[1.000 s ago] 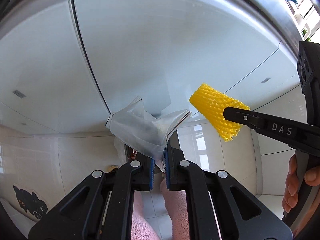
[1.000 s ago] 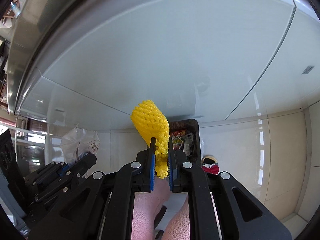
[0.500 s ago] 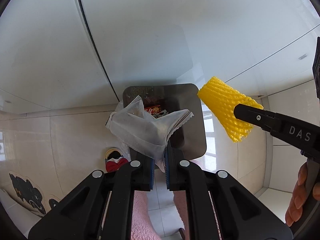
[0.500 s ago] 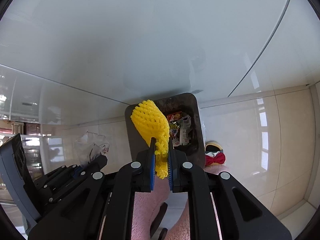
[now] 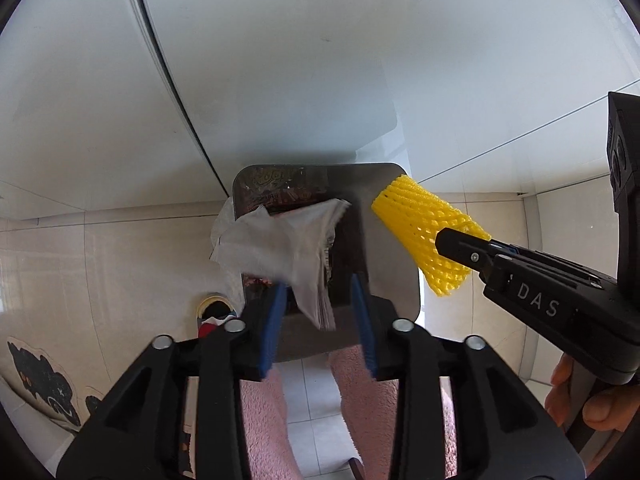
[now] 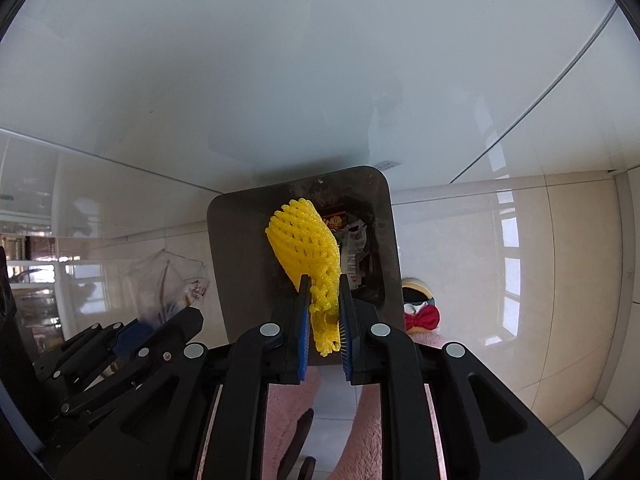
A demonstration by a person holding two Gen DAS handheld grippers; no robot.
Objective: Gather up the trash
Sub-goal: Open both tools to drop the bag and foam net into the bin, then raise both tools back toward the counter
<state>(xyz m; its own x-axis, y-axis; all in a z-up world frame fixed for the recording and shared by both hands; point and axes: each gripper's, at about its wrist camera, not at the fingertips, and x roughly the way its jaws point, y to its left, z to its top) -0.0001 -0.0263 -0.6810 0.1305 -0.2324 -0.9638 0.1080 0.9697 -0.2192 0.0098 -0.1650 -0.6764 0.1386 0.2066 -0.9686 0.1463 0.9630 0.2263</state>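
You had the left gripper (image 5: pixel 318 308) spread wide, the floppy plastic bag (image 5: pixel 284 248) dropping loose over the bin (image 5: pixel 390 276), while the right gripper (image 6: pixel 323 318) pinched the light, squishy foam net (image 6: pixel 304 240) by its end above it.

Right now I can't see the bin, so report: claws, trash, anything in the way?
Left claw open, clear wrapper dropping over bin. Right claw shut on yellow foam net. Nothing blocking.
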